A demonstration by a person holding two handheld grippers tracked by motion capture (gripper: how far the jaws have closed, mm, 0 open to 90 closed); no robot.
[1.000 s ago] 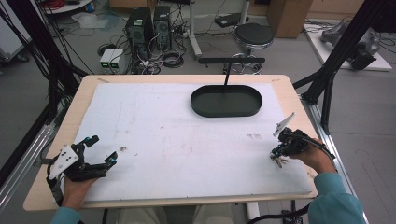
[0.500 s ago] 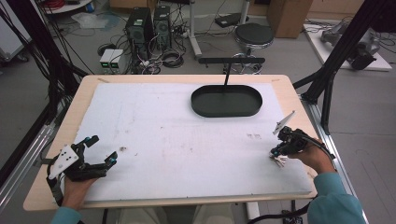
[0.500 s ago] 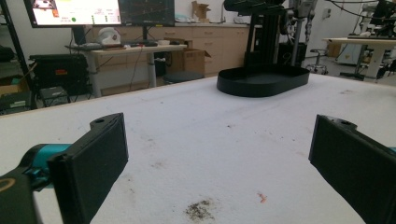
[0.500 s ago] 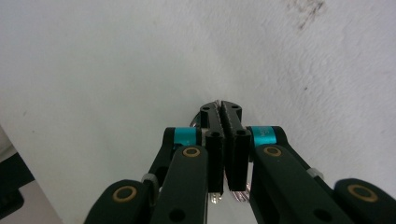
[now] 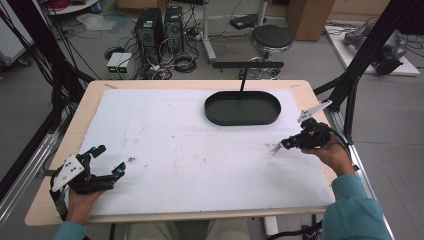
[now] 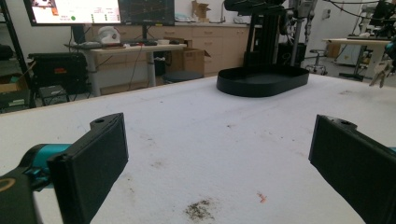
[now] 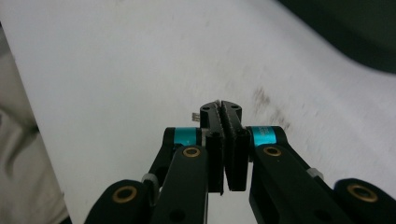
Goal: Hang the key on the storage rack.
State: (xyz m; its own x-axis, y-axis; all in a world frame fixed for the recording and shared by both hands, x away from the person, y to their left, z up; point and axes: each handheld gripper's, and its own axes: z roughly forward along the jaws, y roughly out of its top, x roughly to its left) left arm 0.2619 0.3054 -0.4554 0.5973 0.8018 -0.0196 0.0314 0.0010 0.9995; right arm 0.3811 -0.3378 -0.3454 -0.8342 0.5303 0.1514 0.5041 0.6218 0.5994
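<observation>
Your sleeves: teal. Your left gripper (image 5: 107,160): black jaws, teal joints, grey three-cornered plate. Your right gripper (image 7: 222,108): black links, teal bands, brass pivots.

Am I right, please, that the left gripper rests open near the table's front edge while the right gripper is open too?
Not quite: the right gripper is shut, its jaws pressed together on something small and thin, as the right gripper view shows. The left gripper does rest open near the front edge of the table.
</observation>
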